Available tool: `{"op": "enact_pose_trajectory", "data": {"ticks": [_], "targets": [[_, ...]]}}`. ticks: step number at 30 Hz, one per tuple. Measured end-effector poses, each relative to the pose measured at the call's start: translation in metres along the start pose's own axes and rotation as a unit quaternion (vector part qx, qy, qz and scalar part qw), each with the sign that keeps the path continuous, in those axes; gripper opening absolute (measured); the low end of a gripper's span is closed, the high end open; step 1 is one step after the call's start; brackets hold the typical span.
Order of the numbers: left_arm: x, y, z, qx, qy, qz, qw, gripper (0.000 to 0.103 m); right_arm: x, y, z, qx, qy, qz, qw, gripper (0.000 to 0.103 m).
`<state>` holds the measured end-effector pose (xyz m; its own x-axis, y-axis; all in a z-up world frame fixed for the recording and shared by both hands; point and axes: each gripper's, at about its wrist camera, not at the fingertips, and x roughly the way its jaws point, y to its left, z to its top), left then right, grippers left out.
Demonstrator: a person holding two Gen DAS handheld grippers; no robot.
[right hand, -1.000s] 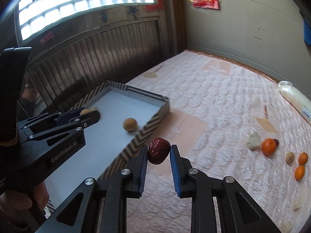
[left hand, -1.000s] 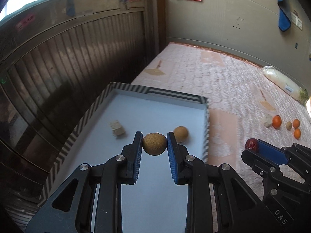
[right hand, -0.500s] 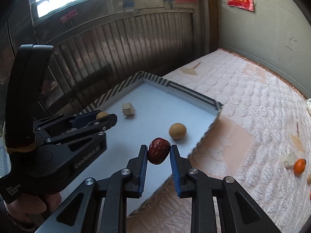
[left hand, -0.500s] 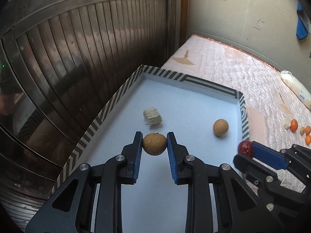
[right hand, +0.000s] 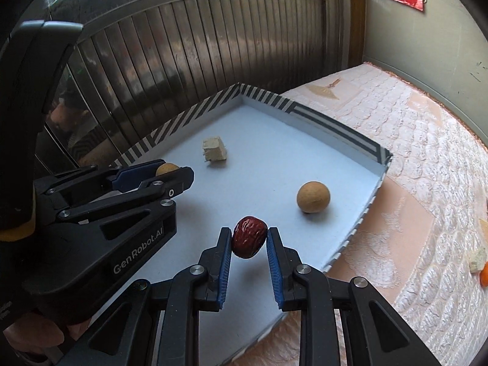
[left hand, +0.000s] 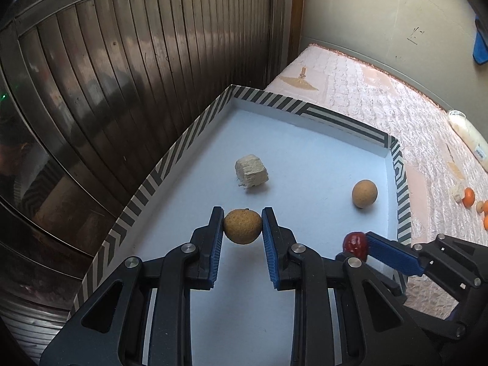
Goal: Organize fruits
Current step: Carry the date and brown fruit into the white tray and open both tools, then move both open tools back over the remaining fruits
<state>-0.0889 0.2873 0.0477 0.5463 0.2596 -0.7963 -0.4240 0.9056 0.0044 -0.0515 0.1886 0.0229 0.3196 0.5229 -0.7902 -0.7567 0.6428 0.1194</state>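
Observation:
My left gripper (left hand: 242, 227) is shut on a round tan fruit (left hand: 243, 226) and holds it above the white floor of the striped-rim tray (left hand: 305, 274). My right gripper (right hand: 248, 238) is shut on a wrinkled red date (right hand: 249, 237) over the tray's near right part; it also shows in the left wrist view (left hand: 355, 242). A second tan round fruit (left hand: 364, 193) and a pale cube-shaped piece (left hand: 251, 171) lie in the tray. In the right wrist view the left gripper (right hand: 170, 172) is at left, the tan fruit (right hand: 166, 168) partly hidden.
The tray sits on a pink quilted mattress (left hand: 396, 106) against a dark ribbed metal wall (left hand: 122, 61). Small orange fruits (left hand: 468, 196) and a pale chunk lie on the mattress at far right. A clear bag (left hand: 466, 134) lies by the grey wall.
Both grippers have moved left from the mattress to over the tray, each still holding its fruit. The tray's contents have not moved.

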Motion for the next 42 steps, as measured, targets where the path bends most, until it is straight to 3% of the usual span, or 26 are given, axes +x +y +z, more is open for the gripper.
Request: {"op": "enact_pose_trajectory", "data": {"ticks": [14, 21, 22, 25, 26, 32, 42], "targets": [[0.005, 0.002, -0.002, -0.012, 0.005, 0.010, 0.9999, 0.025, 0.019, 0.007, -0.001, -0.014, 0.016, -0.007, 1.000, 0.022], [0.005, 0.005, -0.002, -0.016, 0.007, 0.015, 0.9997, 0.026, 0.018, 0.008, -0.003, -0.015, 0.011, 0.012, 1.000, 0.023], [0.005, 0.005, -0.002, -0.016, 0.006, 0.017, 0.9997, 0.028, 0.016, 0.007, -0.003, -0.013, 0.009, 0.016, 1.000, 0.023], [-0.001, 0.005, -0.003, -0.019, -0.002, 0.015, 0.9997, 0.056, 0.008, 0.003, -0.004, -0.003, -0.004, 0.021, 1.000, 0.024], [-0.005, 0.004, -0.003, -0.021, -0.009, 0.015, 0.9996, 0.060, 0.005, 0.002, -0.005, -0.001, -0.007, 0.020, 1.000, 0.025], [-0.023, -0.010, 0.000, -0.008, -0.035, 0.018, 0.9992, 0.060, -0.021, -0.013, -0.010, 0.019, -0.033, 0.003, 0.999, 0.025], [-0.047, -0.068, 0.002, 0.034, -0.062, -0.030, 0.9970, 0.060, -0.072, -0.054, -0.035, 0.057, -0.068, -0.058, 0.994, 0.035]]}}
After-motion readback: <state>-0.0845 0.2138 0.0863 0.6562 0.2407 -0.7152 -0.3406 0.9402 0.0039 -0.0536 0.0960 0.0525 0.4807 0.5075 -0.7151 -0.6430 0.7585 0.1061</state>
